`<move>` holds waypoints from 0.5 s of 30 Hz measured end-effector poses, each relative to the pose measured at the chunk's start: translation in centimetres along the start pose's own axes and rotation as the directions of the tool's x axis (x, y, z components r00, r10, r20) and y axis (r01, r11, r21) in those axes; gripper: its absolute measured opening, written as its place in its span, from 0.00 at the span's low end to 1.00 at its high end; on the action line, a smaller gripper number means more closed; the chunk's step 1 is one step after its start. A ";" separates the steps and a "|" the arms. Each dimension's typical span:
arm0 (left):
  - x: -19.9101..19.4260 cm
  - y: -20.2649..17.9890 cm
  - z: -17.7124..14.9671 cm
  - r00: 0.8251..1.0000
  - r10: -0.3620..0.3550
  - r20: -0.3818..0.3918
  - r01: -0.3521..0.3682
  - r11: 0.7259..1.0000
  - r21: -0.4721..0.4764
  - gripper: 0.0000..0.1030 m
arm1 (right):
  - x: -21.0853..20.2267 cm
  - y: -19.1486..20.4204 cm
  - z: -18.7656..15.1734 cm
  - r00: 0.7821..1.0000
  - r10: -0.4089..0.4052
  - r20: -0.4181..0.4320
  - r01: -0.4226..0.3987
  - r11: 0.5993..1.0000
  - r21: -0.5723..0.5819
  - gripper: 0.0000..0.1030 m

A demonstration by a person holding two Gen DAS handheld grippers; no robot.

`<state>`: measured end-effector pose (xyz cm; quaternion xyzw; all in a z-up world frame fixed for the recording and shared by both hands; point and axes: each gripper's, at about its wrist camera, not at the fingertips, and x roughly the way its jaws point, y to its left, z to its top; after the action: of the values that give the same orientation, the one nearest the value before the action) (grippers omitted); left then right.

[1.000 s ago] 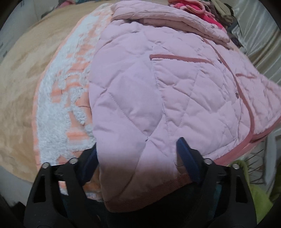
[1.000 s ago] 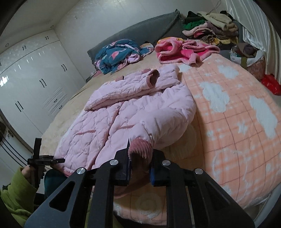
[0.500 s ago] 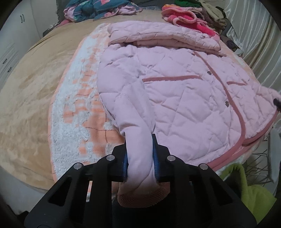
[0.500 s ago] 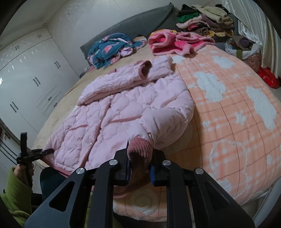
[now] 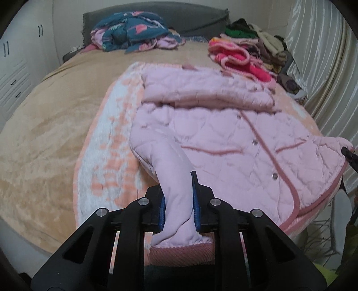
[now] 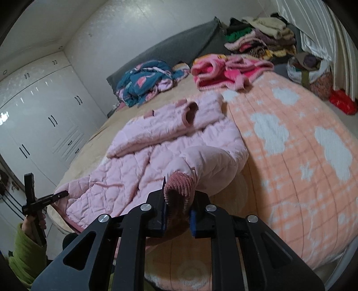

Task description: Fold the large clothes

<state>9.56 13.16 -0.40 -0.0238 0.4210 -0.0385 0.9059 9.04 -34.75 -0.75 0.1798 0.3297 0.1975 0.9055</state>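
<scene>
A pink quilted jacket [image 5: 223, 138] lies spread on the bed, snaps up, with its far sleeve folded across the top. My left gripper [image 5: 177, 197] is shut on the near sleeve [image 5: 172, 170] just above its ribbed cuff [image 5: 181, 255], and holds it raised off the blanket. My right gripper [image 6: 178, 201] is shut on a ribbed pink cuff [image 6: 179, 181] at the jacket's [image 6: 145, 156] other side. In the right wrist view, a hand in a green sleeve [image 6: 24, 255] holds the left gripper [image 6: 59, 195] at the jacket's left edge. The right gripper's tip [image 5: 349, 154] shows at the jacket's right corner.
A peach blanket with white clouds [image 6: 302, 145] lies over a tan bedspread [image 5: 44, 134]. A blue patterned bundle [image 5: 134, 31], pink and red fleece clothes [image 5: 239, 56] and a clothes pile [image 6: 257, 38] sit near the grey headboard [image 5: 190, 15]. Curtains [image 5: 324, 67] hang right; white wardrobes [image 6: 33, 116] stand left.
My left gripper closed on the near sleeve and rose with it, pulling the sleeve up off the bed. The right gripper kept its hold on the cuff.
</scene>
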 end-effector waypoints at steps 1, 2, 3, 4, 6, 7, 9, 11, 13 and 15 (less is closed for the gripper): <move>-0.2 0.0 0.3 1.000 0.001 0.008 -0.001 1.000 -0.002 0.11 | -0.1 0.3 0.6 1.000 0.004 0.013 -0.004 1.000 -0.010 0.13; -0.4 -0.1 0.7 1.000 0.003 0.018 -0.003 1.000 -0.002 0.11 | -0.2 0.5 1.0 1.000 0.008 0.020 -0.008 1.000 -0.016 0.13; -0.6 -0.2 1.3 0.999 0.006 0.033 -0.006 1.000 -0.002 0.11 | -0.2 0.7 1.5 0.999 0.013 0.030 -0.012 1.000 -0.020 0.13; -0.8 -0.3 1.6 0.999 0.007 0.041 -0.007 1.000 -0.002 0.11 | -0.3 0.8 2.0 0.999 0.019 0.038 -0.018 1.000 -0.018 0.13; -1.1 -0.4 2.4 0.998 0.007 0.059 -0.007 1.000 -0.004 0.11 | -0.2 0.8 3.0 0.998 0.036 0.054 -0.035 0.999 -0.010 0.13; -1.2 -0.4 3.0 0.997 0.010 0.070 -0.009 1.000 -0.006 0.11 | -0.1 0.8 3.4 0.997 0.037 0.060 -0.037 0.999 -0.010 0.13; -1.5 -0.5 4.0 0.996 0.017 0.089 -0.016 1.000 -0.005 0.11 | 0.0 1.0 4.5 0.996 0.041 0.074 -0.040 0.999 -0.010 0.13; -1.7 -0.5 4.8 0.995 0.016 0.102 -0.015 1.000 -0.006 0.11 | 0.1 1.2 5.5 0.995 0.047 0.084 -0.046 0.999 -0.015 0.13; -1.7 -0.6 5.6 0.994 0.019 0.111 -0.019 1.000 -0.003 0.11 | 0.2 1.4 6.4 0.994 0.054 0.093 -0.052 0.998 -0.021 0.13; -1.7 -0.6 6.3 0.992 0.024 0.121 -0.024 1.000 -0.002 0.11 | 0.3 1.5 7.1 0.993 0.055 0.100 -0.054 0.998 -0.020 0.13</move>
<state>13.26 12.75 5.06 -0.0212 0.3657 -0.0262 0.9301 13.68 -34.75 4.89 0.1906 0.2768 0.2157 0.9168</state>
